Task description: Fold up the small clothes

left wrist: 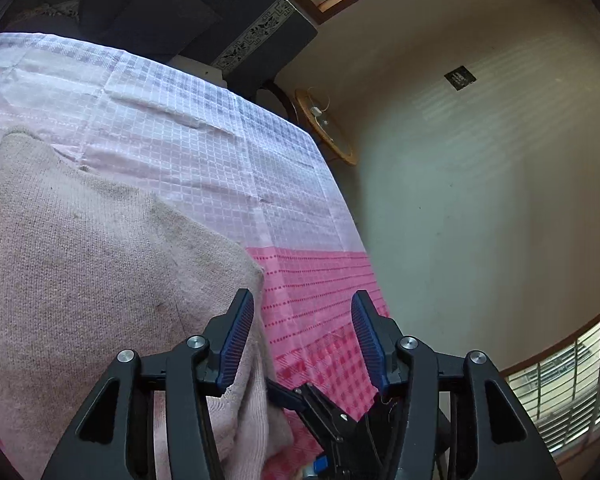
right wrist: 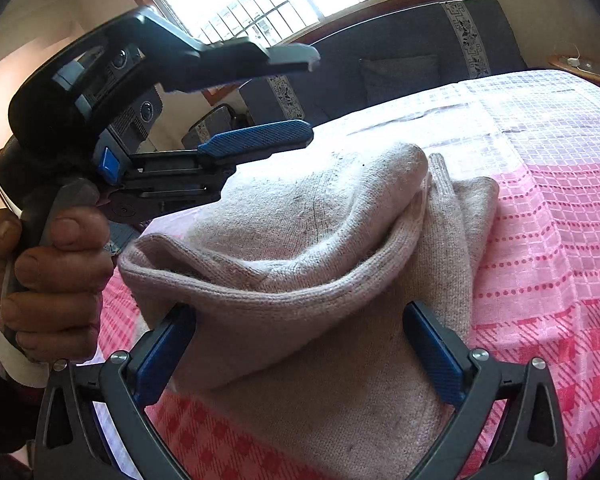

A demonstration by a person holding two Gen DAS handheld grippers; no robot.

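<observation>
We see the pink checked tablecloth [right wrist: 540,208] covering the table, and on it the beige knit garment [right wrist: 300,240], folded over, its long axis running from our right gripper [right wrist: 300,352] away towards the far right corner. Both grippers stand wide apart; the left gripper [left wrist: 302,336] holds nothing. The garment's near edge is hidden beneath the right gripper's fingers [right wrist: 432,352], so contact there is unclear.

left gripper [left wrist: 302,334] jaws apart, right gripper [right wrist: 300,344] too (wide)
</observation>
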